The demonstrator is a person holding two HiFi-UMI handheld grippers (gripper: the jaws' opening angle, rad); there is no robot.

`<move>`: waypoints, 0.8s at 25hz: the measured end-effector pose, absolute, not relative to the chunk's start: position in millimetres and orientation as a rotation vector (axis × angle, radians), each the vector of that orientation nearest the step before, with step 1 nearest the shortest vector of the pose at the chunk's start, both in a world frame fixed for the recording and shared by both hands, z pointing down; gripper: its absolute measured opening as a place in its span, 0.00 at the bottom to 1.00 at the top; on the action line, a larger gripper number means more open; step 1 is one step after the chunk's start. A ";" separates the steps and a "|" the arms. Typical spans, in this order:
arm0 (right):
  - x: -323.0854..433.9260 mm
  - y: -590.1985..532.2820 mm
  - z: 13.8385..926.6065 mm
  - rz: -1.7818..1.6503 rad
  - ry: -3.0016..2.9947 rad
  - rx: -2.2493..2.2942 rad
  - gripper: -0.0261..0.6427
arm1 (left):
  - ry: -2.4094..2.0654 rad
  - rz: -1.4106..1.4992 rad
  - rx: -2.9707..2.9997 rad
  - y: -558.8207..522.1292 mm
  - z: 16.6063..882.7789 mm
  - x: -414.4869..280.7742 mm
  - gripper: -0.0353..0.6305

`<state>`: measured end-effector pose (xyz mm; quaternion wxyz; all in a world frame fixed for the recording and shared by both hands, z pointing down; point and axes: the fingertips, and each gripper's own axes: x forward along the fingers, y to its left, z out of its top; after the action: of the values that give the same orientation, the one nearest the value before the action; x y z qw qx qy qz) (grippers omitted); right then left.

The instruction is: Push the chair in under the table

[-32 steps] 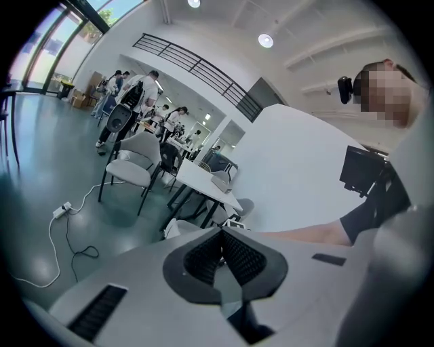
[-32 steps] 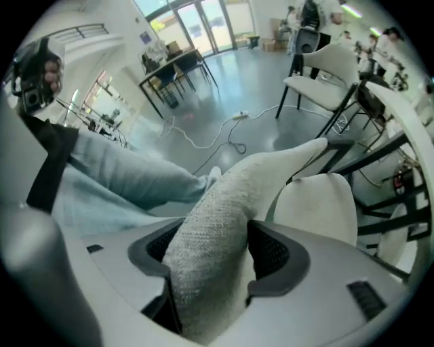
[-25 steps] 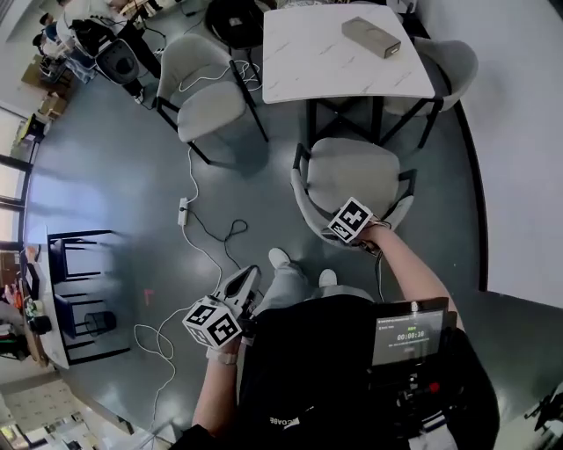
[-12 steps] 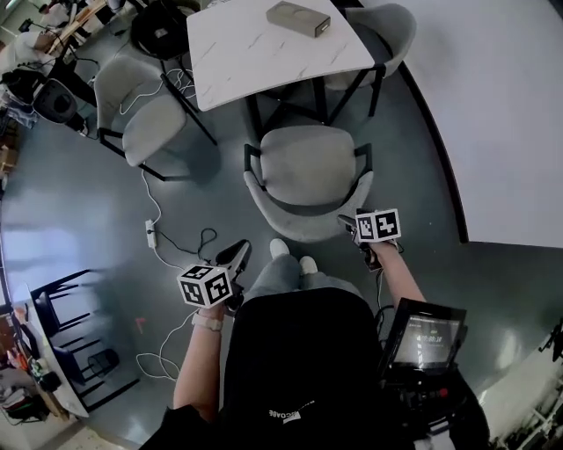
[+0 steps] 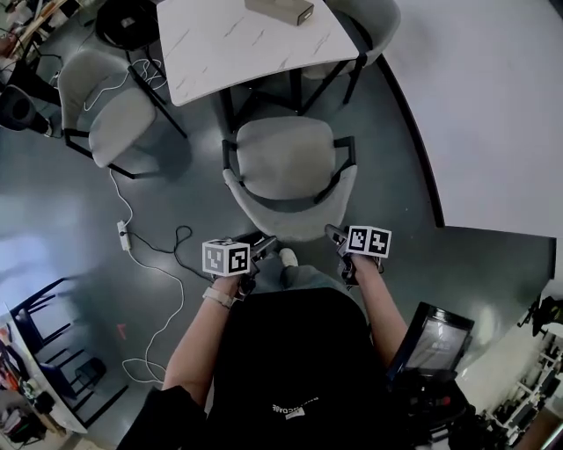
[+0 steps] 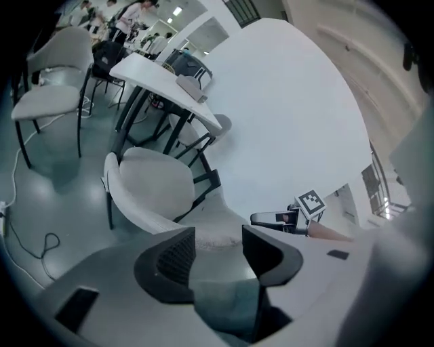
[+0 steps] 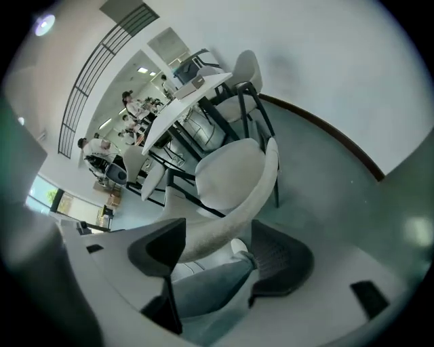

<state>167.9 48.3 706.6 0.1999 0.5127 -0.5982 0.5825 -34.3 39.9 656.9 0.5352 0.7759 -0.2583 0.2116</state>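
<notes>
While the light-grey upholstered chair with a black metal frame (image 5: 283, 158) stands in front of the white marble-patterned table (image 5: 220, 48), its seat is seen almost wholly clear of the tabletop. Only the seat's front edge is near the table's rim, and the curved padded backrest (image 5: 290, 220) is turned toward the person. The left gripper (image 6: 217, 232) is held at the backrest's left end. Its jaws have just been opening and are seen apart, with the backrest's top rim lying in the gap ahead of them and no pad pressed on it. The right gripper (image 7: 220, 225) is held at the backrest's right end, its jaws likewise spread. The rim is seen crossing that gap, though whether it is touched cannot be told. Below the grippers a blue-grey trouser leg (image 7: 203, 284) and a white shoe (image 7: 239, 247) are seen. A tan rectangular box (image 5: 280, 9) is laid on the tabletop. A second grey chair (image 5: 106, 110) is placed left of the table, and a white power strip with its cable (image 5: 123, 235) is laid on the dark grey floor (image 5: 70, 202).
</notes>
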 end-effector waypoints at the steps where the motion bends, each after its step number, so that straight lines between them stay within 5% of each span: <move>1: 162.8 46.0 708.7 1.661 -1.648 1.449 0.47 | -0.597 0.487 1.832 36.7 661.8 -32.7 0.36; 8: 156.7 40.6 727.4 1.705 -1.435 1.617 0.47 | -0.595 0.548 1.709 15.0 717.8 -45.8 0.52; 15: 152.6 45.6 749.7 1.966 -1.309 1.657 0.47 | -0.525 0.584 1.635 10.2 738.7 -47.4 0.52; 20: 148.5 41.8 759.6 1.770 -1.295 1.566 0.47 | -0.520 0.695 1.660 10.8 747.6 -41.2 0.52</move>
<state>148.5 41.8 759.6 0.2215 0.5667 -0.4685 0.6405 -41.2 10.8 747.6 0.5925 0.7140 -0.2234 0.2987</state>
